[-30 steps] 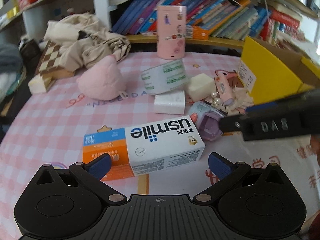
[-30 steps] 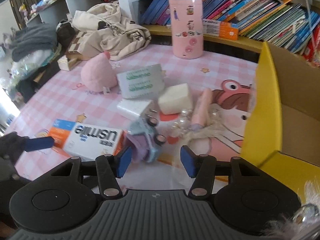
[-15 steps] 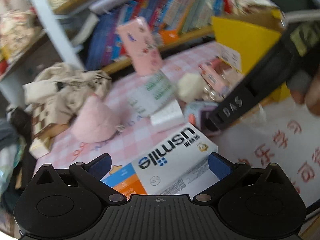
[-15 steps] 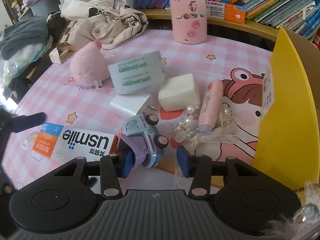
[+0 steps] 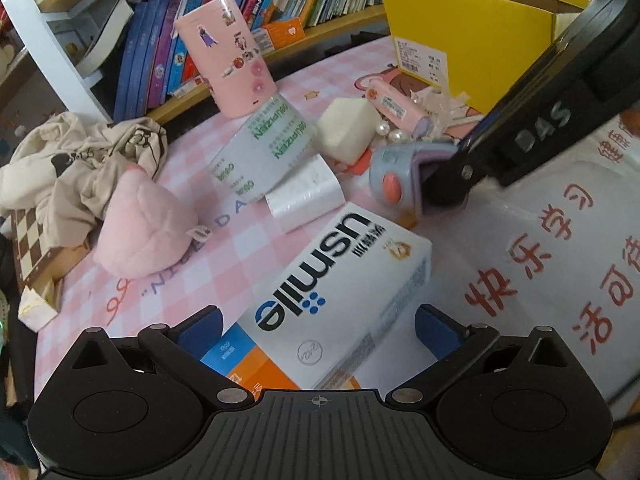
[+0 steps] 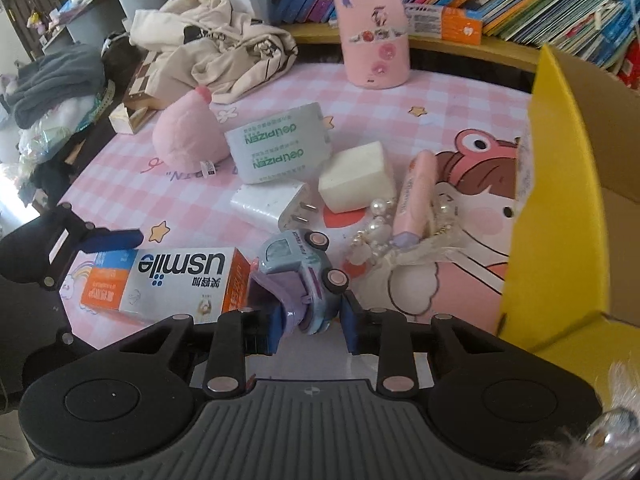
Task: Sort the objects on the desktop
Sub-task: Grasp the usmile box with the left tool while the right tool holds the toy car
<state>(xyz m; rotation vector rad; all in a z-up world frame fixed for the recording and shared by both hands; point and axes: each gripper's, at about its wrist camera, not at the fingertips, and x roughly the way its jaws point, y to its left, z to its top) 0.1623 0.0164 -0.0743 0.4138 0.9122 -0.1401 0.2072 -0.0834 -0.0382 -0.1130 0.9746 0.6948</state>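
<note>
A white and orange "usmile" box [image 5: 336, 292] [image 6: 168, 276] lies on the pink checked tabletop. My left gripper [image 5: 318, 330] is open, one finger on each side of the box's near end; in the right wrist view its blue finger [image 6: 116, 240] reaches over the box's far corner. A lilac and blue toy car [image 6: 298, 272] [image 5: 394, 184] lies tilted beside the box. My right gripper [image 6: 310, 326] has its pads pressed on the car's two sides. An open yellow cardboard box [image 6: 552, 200] [image 5: 460, 40] stands at the right.
Close behind lie a white charger [image 6: 268, 204], a grey wipes pack [image 6: 280, 148], a cream block [image 6: 356, 176], a pink tube [image 6: 416, 192] and pearls [image 6: 376, 228]. A pink plush [image 6: 188, 136], a cream garment [image 6: 216, 48] and a pink canister [image 6: 372, 24] sit farther back, before bookshelves.
My right gripper's fingers have narrowed from wide apart onto the toy car. My left gripper has moved forward and tilted, so the usmile box now lies between its fingers.
</note>
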